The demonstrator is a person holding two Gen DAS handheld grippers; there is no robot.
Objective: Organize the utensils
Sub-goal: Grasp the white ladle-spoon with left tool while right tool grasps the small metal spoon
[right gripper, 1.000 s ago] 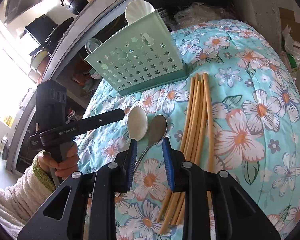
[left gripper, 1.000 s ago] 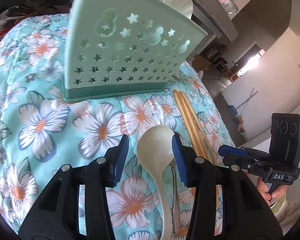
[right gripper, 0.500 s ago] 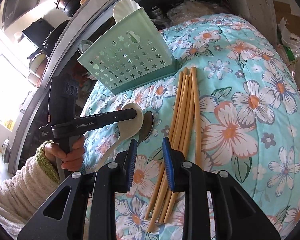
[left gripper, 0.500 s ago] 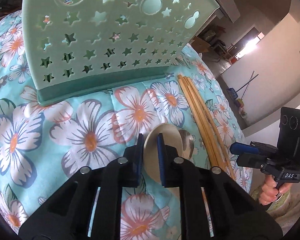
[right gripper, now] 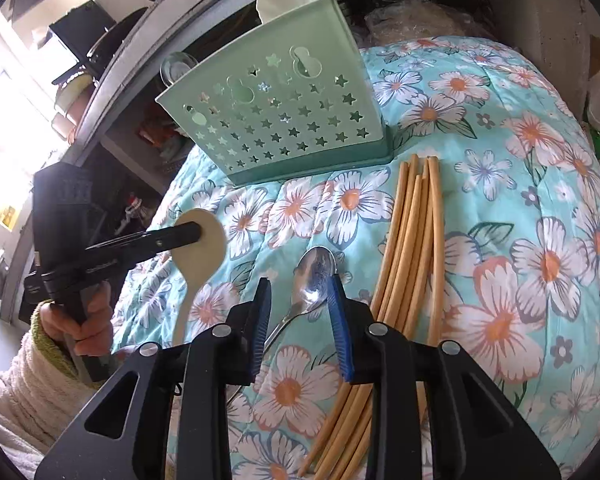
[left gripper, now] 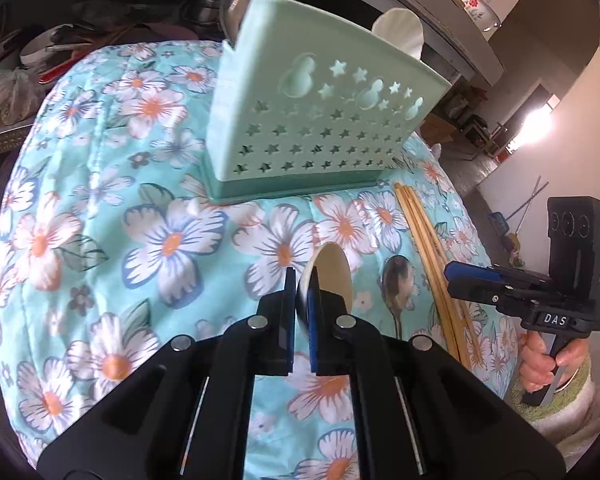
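My left gripper [left gripper: 303,294] is shut on the bowl of a cream plastic spoon [left gripper: 334,270], lifted off the floral cloth; in the right wrist view the same spoon [right gripper: 202,250] hangs handle-down from that gripper [right gripper: 196,232]. A mint-green utensil holder [left gripper: 320,124] with star cut-outs stands behind, a white scalloped spoon [left gripper: 398,36] poking out of it. My right gripper [right gripper: 298,304] hovers over a metal spoon [right gripper: 314,274] lying on the cloth; its jaws are opening and the spoon bowl lies between them, untouched. Several wooden chopsticks [right gripper: 412,248] lie to the right.
The floral quilted cloth [right gripper: 520,240] covers a rounded surface that drops away at its edges. Dark shelves with pots and dishes [left gripper: 60,52] stand behind the holder. A person's hand in a fluffy sleeve [right gripper: 28,380] grips the left tool.
My left gripper closed on the cream spoon's bowl and raised it off the cloth, pulling back from the holder. My right gripper slid left from the chopsticks to over the metal spoon and widened.
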